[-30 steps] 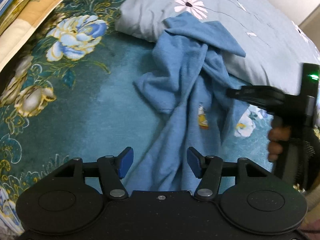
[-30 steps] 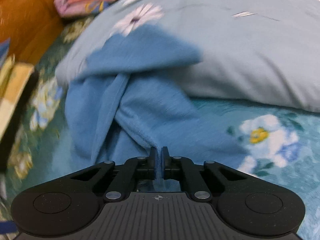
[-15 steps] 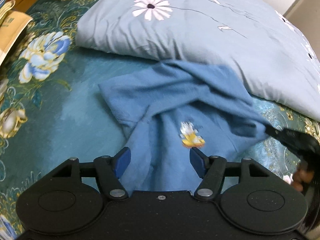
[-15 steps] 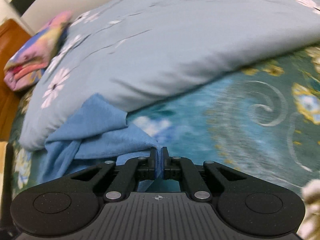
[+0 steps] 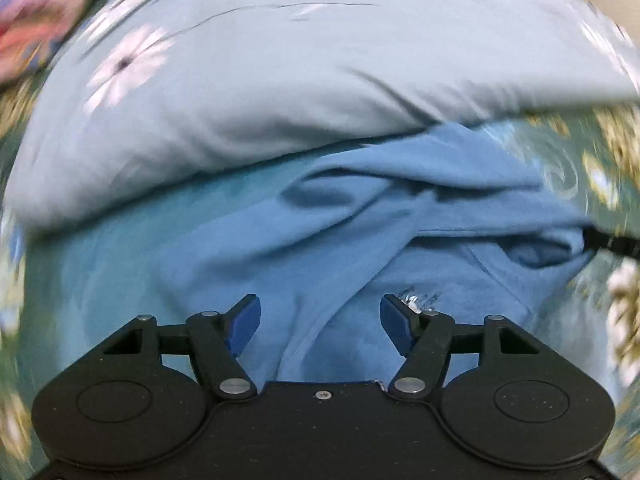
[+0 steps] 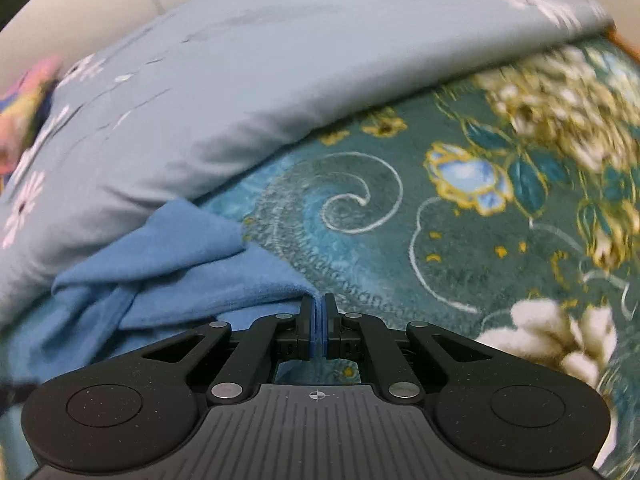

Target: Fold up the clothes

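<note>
Folding looks unfinished: my right gripper [image 6: 319, 305] pinches the crumpled blue cotton garment [image 5: 360, 240] beside the grey pillow [image 5: 280, 80], my left gripper [image 5: 320, 314] gaping empty.

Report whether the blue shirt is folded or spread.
Neither: the shirt lies bunched and twisted, one edge pinched in the right gripper.

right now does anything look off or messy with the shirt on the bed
Yes: the blue shirt lies twisted and bunched in ropy folds instead of flat, its far edge tucked against the grey-blue pillow. The right hand-held gripper pinches one corner; the left hand-held gripper is open above the fabric, holding nothing.
</note>
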Motion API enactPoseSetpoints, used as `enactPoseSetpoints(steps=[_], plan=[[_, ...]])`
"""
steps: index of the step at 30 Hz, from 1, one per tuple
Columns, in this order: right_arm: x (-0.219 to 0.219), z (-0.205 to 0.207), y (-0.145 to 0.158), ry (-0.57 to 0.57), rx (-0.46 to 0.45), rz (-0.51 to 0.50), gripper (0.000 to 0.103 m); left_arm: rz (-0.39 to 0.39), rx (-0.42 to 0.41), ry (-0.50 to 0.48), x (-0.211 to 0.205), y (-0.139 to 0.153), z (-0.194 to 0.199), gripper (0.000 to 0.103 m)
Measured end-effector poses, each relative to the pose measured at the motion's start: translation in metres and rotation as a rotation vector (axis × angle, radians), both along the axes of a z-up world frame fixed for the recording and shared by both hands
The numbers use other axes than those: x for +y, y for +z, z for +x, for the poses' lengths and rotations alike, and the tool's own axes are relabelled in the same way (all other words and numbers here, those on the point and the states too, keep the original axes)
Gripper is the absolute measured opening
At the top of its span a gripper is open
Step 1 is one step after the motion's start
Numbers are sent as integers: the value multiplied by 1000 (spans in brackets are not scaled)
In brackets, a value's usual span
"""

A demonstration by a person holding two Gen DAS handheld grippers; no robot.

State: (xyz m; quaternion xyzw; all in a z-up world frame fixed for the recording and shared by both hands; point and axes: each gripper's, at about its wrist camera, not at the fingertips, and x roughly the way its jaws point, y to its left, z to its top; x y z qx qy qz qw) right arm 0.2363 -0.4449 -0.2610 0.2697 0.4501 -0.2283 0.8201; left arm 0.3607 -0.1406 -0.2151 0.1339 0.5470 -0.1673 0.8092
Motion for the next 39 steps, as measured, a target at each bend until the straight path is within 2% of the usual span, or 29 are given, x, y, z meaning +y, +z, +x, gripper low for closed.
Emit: enactPoseSetpoints(steps=[8,11,12,14,16,17,18,20,22,25,29,32,34,37,39], plan=[[5,-10,4,10,-13,4,8,169,-88,-285,-56,-38,1,64],[4,-17,5,-8,-15,10,12,201,-124,-328,-64,-48,4,61],[3,-19,5,-14,-13,16,12,199,-129,-325,-64,-49,6,57],[2,-22,4,-25,-10,29,13,197,-146,-318,-63,-48,10,30],[2,-24,3,-33,-6,42,14,185,-150,-316,-61,-47,15,9],[2,-24,2,-36,-4,44,14,169,-158,-307,-58,-45,18,4],[3,-23,2,-37,-3,44,14,159,-173,-296,-56,-41,20,3],[5,-22,4,-38,-7,43,14,109,-201,-242,-43,-28,22,3],[7,-19,6,-35,-11,43,15,42,-221,-149,-21,-9,25,3],[10,-14,8,-28,-18,44,16,-64,-236,3,27,20,25,3],[20,-8,11,-10,-18,43,16,-136,-279,184,99,46,13,3],[31,-3,11,6,-20,46,17,-148,-312,325,147,58,1,3],[39,0,10,20,-18,50,17,-136,-307,420,179,57,-9,3],[53,7,10,58,-14,52,18,-109,-265,519,212,46,-24,3],[64,14,9,95,-12,52,18,-126,-208,608,236,32,-34,3]])
